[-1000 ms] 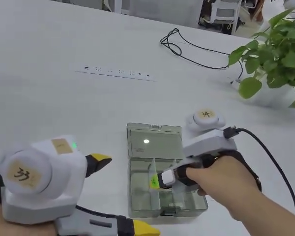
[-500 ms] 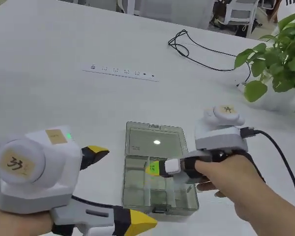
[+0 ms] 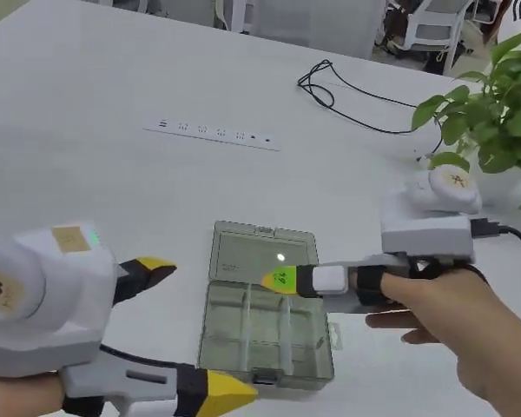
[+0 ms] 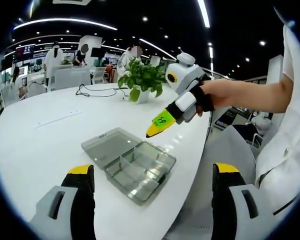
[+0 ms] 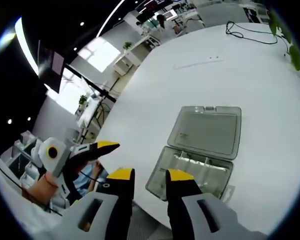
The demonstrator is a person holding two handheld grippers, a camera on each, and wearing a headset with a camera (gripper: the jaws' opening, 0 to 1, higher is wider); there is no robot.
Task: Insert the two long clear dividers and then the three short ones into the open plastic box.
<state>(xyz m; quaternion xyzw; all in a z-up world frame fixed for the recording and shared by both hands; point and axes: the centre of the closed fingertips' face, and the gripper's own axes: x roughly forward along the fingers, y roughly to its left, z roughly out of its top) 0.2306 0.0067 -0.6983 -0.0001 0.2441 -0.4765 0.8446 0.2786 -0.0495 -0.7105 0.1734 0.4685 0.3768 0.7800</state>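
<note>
The open smoky-clear plastic box point(image 3: 265, 317) lies on the white table, its lid point(image 3: 262, 252) folded back flat. Clear dividers point(image 3: 282, 320) stand inside the base and split it into several compartments. My right gripper point(image 3: 278, 280) hovers just above the box's hinge edge. Its jaws are drawn almost together with nothing between them, as the right gripper view shows point(image 5: 150, 174). My left gripper point(image 3: 187, 330) is at the near left of the box, open wide and empty. In the left gripper view the box point(image 4: 135, 162) lies between its jaws, farther off.
A flat white power strip point(image 3: 213, 135) lies farther back, with a black cable point(image 3: 347, 82) beyond it. A potted green plant point(image 3: 495, 104) stands at the far right. The table's curved near edge point(image 5: 140, 197) runs just in front of the box.
My right gripper has risen out of the box base and drawn back to the right. The left gripper stays open at the near left. The head view has shifted.
</note>
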